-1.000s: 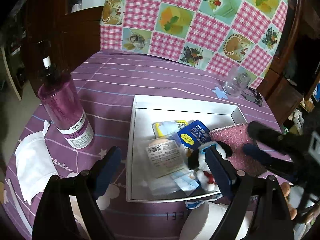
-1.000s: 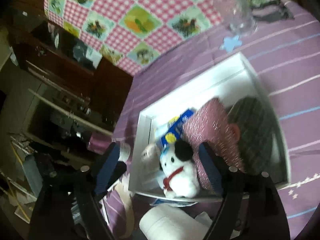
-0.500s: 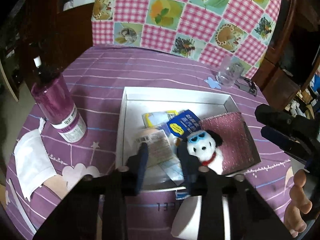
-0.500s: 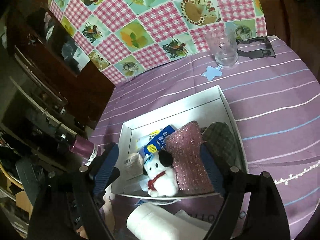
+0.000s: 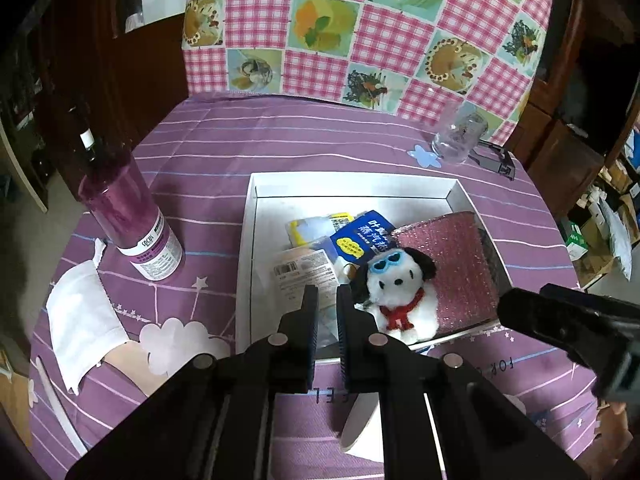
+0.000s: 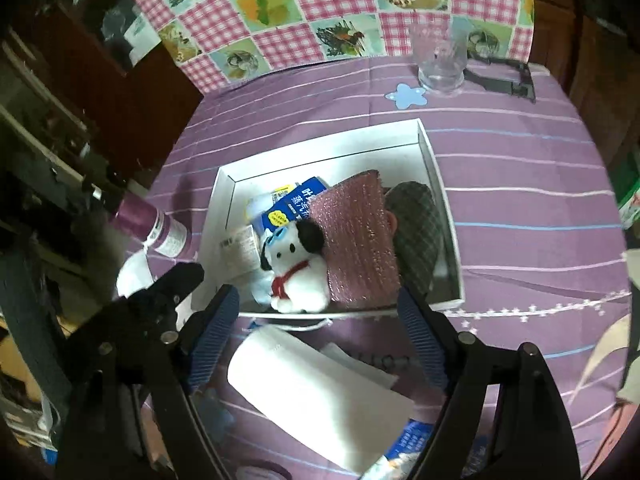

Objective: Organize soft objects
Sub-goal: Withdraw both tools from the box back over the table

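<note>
Partly hidden: the left gripper [image 5: 327, 300], lower centre of its view, has just been closing; its jaws stand nearly together with nothing visibly between them, over the near edge of the white box [image 5: 246, 240]. The right gripper [image 6: 318, 308] stands wide, empty, low in its view above a white paper roll [image 6: 312, 384] whose far end is cut off. Inside the box the plush dog [image 5: 400, 292] sits at the near wall against a pink glittery pouch [image 5: 456, 264]; packets [image 5: 308, 272] beneath overlap, labels unreadable. Purple striped tablecloth [image 5: 280, 148]; purple bottle [image 5: 132, 224] left; glass [image 5: 458, 136] upper right. Checked cloth [image 5: 360, 28] behind; dark cabinets.
</note>
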{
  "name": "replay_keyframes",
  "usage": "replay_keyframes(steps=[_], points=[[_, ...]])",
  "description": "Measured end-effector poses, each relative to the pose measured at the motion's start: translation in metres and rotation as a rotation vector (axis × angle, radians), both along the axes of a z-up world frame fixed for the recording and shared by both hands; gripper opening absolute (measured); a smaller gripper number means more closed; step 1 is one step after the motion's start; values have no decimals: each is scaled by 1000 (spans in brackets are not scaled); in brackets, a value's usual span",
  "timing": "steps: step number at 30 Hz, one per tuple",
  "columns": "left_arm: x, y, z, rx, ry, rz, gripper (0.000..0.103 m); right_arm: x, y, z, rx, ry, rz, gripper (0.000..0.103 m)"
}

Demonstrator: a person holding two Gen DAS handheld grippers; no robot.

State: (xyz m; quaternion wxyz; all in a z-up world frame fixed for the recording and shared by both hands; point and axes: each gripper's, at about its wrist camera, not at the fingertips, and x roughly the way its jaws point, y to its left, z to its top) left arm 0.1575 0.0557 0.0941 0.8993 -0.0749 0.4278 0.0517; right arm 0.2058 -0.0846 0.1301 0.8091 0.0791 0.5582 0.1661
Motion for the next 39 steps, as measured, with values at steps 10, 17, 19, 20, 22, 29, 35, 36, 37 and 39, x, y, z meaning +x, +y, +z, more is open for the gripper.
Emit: replay_keyframes(steps=[10,17,19,20,22,29,35,36,37,39], points=[[-19,-26,9,37,-39,-35,8,-23,-2,16,-30,-39,59,82],[-53,-34,16,31,-63,-39,8,-58,-21,31,-29,-80,77,81],[-63,-38,14,24,-65,-48,8,-68,-27,31,-23,-88,80,81],[-68,-40,13,20,-67,-55,8,-72,-30,30,-17,-87,80,81],[-77,-43,10,19,-71,-63,8,-81,-37,24,6,-73,74,81],[-102,-46,-7,6,-74,-84,8,-107,-60,7,28,-83,69,81],[-124,-53,-35,-32,-93,-161,8,-141,-80,-31,-35,-108,72,81],[-128,-55,-41,-39,-102,-180,9,-146,-83,-42,-59,-91,72,81],[-132,-57,-47,-49,-107,-193,11,-148,-86,-50,-67,-80,72,81],[-135,-58,-59,-52,-78,-193,17,-152,-95,-75,-64,-36,60,81]])
